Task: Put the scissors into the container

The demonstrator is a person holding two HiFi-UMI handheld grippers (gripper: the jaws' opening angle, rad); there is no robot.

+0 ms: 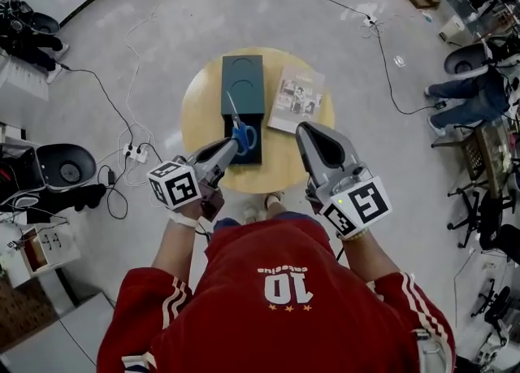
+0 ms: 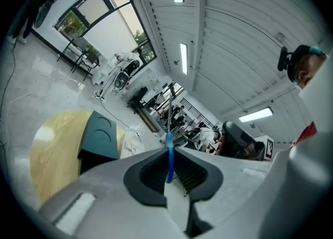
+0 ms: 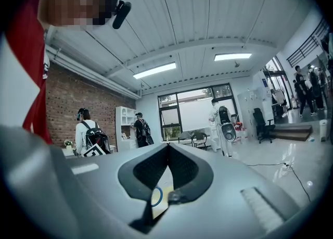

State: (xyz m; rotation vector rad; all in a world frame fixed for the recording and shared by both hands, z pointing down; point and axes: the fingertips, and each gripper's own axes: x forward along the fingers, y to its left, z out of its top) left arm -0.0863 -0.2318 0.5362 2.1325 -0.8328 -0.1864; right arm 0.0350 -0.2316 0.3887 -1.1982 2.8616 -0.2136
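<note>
Round wooden surface (image 1: 203, 115) on glossy grey floor (image 1: 171, 30), cables (image 1: 122, 107) trailing. Left gripper (image 1: 231, 145) fingers pinching blue scissors (image 1: 241, 130) over dark container (image 1: 244, 79); right gripper (image 1: 304, 132) fingers closed, empty.

A white 10 stands on the red shirt (image 1: 280, 302), behind the left gripper (image 1: 231, 146) and right gripper (image 1: 303, 130); smaller print beside it is unreadable.

Round wooden table (image 1: 199, 111), booklet (image 1: 296, 99) lying on it, power strip (image 1: 135, 152) on floor (image 1: 162, 14)

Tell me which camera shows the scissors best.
The head view: the whole scissors, held by the left claw over the container. The left gripper view shows them edge-on between its jaws; the right gripper view catches only a blue loop.
</note>
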